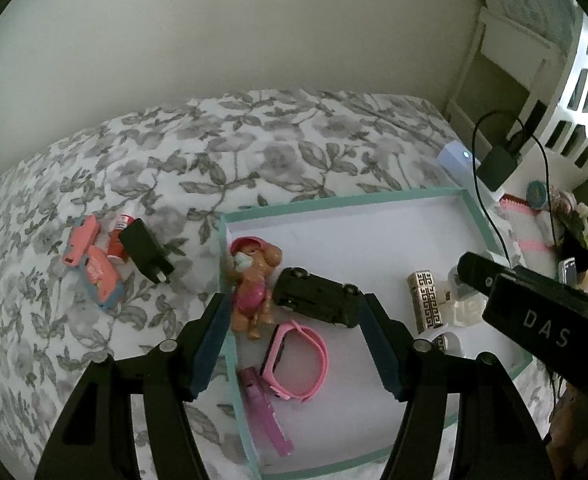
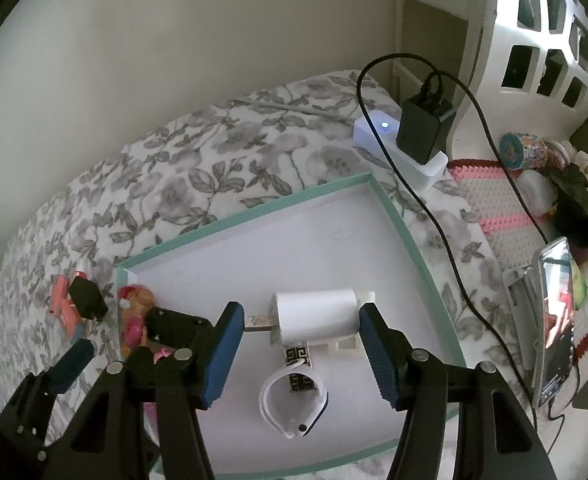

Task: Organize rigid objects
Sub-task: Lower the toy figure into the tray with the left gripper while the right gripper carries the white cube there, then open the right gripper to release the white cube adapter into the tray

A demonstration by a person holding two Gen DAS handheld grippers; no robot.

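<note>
step: filling teal-rimmed tray on bed | left claw wide, over black toy car at frame centre | right claw wide, straddling white charger plug | next, likely: fetch black adapter at left from bedspread

Bed cover: printed cloth, matt, soft folds. Tray: cardboard or paper, smooth matt white floor, teal rim. Toy car: black, slight sheen. Watch band: pink, smooth, rubbery look. Charger: white smooth plastic, satin. Patterned case: glossy, metallic look. Phone: glossy, reflective screen.
</note>
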